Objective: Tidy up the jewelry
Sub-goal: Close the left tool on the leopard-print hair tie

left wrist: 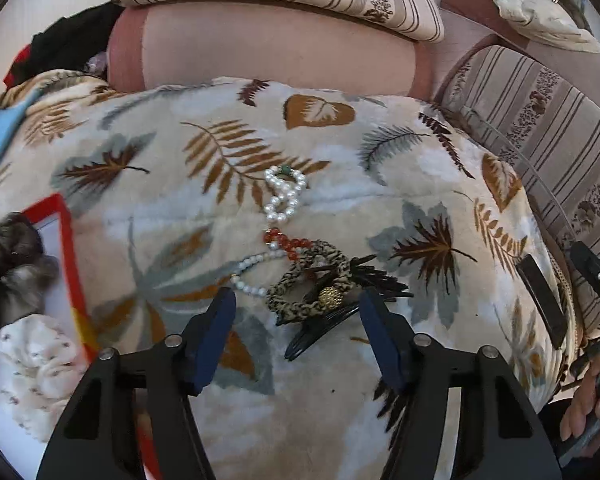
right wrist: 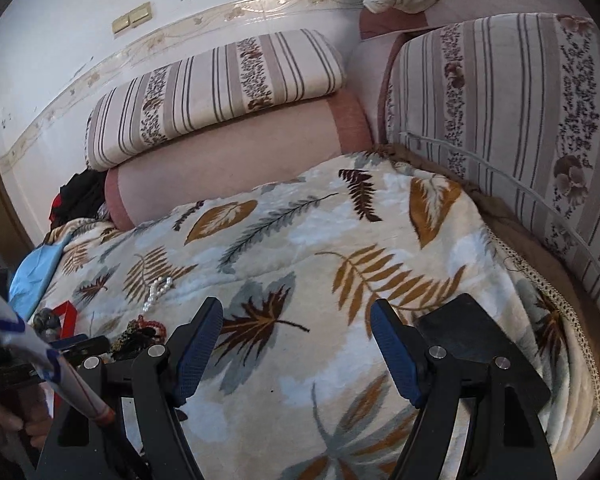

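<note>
A pile of jewelry lies on the leaf-print blanket [left wrist: 340, 152]: a white pearl strand [left wrist: 284, 196], red beads [left wrist: 288, 244], a leopard-print scrunchie with a gold ball [left wrist: 312, 288] and a black claw hair clip [left wrist: 324, 332]. My left gripper [left wrist: 298, 300] is open, its blue pads on either side of the scrunchie and clip, just above them. My right gripper [right wrist: 296, 316] is open and empty over bare blanket [right wrist: 300, 240]; the pearls [right wrist: 158, 290] and red beads [right wrist: 152, 324] lie to its left.
A red-rimmed white tray [left wrist: 66, 240] at the left holds a fur scrunchie [left wrist: 12, 264] and a floral scrunchie [left wrist: 40, 360]. Striped cushions [right wrist: 220, 92] and a pink bolster [left wrist: 268, 48] line the back. A black flat object [right wrist: 468, 332] lies at the right.
</note>
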{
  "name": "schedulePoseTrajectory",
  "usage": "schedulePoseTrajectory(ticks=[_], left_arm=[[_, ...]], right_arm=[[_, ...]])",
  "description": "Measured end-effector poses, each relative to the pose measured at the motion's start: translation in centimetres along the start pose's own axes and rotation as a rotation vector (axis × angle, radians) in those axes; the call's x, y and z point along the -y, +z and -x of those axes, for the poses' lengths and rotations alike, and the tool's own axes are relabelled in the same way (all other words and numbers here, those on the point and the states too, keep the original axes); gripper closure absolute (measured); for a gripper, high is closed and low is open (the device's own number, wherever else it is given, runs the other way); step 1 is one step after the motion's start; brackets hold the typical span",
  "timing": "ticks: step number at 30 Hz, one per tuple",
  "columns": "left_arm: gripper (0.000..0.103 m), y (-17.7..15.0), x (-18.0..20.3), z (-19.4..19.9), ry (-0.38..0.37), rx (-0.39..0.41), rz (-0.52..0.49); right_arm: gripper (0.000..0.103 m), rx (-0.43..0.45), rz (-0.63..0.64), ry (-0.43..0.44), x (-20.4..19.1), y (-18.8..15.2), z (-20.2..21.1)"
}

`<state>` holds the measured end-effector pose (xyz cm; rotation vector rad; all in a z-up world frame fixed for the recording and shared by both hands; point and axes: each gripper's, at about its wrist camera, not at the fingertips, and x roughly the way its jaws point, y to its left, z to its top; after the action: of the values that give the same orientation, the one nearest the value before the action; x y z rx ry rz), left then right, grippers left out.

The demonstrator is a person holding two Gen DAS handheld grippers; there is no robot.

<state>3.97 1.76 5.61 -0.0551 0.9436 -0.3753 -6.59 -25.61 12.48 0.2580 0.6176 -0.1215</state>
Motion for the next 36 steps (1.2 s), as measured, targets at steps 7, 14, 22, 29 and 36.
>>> schedulePoseTrajectory(ticks=[7,14,22,29,36], left_arm=[[0.086,0.1,1.8,-2.5,-0.003,-0.014,-0.049],[0.089,-1.4,1.8,-1.1,-0.07,-0.03,-0.024],[0.089,-2.2,2.7,4.1,-0.197,0.053,-0.053],[0.089,-1.5,1.4,4.6,-0.257,0.08,-0.033],[0.085,-2.1,0.5,3.1,-0.272,-0.004,-0.021]], right_arm=[[0.023,-0.045,-0.008,0.038,-0.2,-0.4,-1.2],[0.023,-0.072,0.02,0.095,-1.4,-1.0,-1.8],[0.023,-0.165,0.029,0.203,-3.2,-2.7,-3.3],[0.023,-0.196,0.059,0.197,-4.7,-3.9,-4.4],[0.023,-0.209,0.073,0.186,-5.1,-4.1,-5.0]])
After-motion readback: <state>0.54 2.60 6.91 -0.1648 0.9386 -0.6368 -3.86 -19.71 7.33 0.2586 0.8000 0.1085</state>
